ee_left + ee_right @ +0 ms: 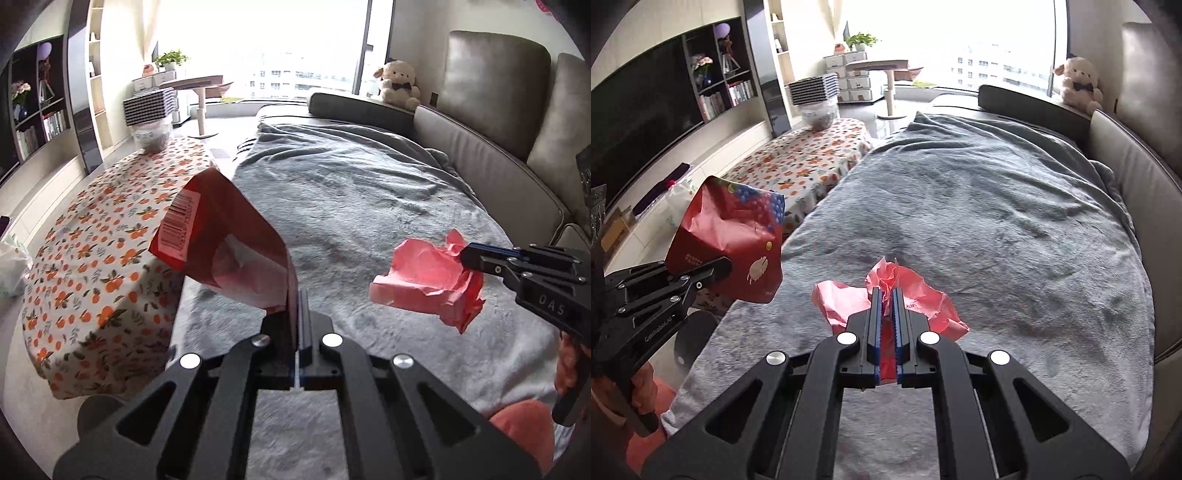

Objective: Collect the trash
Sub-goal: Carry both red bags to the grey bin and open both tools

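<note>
My left gripper is shut on the edge of a red snack bag with a barcode label, held up in the air over the gap between sofa and low table. The right wrist view shows that bag at the left, with grapes printed on it, in the left gripper. My right gripper is shut on a crumpled pink paper, lifted above the grey blanket. From the left wrist view the pink paper hangs at the right from the right gripper.
A grey blanket covers the sofa seat. A low table with an orange-patterned cloth stands to the left, bearing a bowl and a stack. A plush toy sits at the far sofa end. White bag lies on the floor.
</note>
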The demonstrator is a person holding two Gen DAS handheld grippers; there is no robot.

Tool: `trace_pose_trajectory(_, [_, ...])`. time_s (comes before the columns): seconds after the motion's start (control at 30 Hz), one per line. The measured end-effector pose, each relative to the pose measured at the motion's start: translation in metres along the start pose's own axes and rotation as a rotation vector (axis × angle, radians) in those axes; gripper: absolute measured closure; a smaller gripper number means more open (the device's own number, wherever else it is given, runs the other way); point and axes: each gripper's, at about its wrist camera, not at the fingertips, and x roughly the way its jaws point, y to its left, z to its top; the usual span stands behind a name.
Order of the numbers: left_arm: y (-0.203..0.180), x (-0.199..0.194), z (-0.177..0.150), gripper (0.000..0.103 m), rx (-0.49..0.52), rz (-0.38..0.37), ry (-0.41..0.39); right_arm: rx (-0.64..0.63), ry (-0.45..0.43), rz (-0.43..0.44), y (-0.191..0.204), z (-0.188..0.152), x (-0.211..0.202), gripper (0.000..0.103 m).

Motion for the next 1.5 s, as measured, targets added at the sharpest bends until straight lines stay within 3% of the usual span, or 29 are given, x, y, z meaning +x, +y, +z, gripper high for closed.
trace_pose_trajectory(0.43, [0.172,-0.139,-0.104,0.102,-0.169,0.23,-0.02,-0.236,0.0,0.223,0.218,-0.014,-0.007,0.098])
trace_pose_trajectory(0.7, [0.253,-0.19,-0.159,0.102,-0.265,0.33,-0.001,-0.346,0.051,0.355,0.341,-0.035,0.013,0.098])
trace_pose_trajectory(1.03, [0.304,-0.206,-0.196,0.102,-0.331,0.373,0.031,-0.392,0.141,0.41,0.409,-0.053,0.055,0.098])
trace_pose_trajectory(1.5, [0.323,-0.186,-0.205,0.102,-0.366,0.362,0.067,-0.376,0.316,0.436,0.447,-0.073,0.121,0.094])
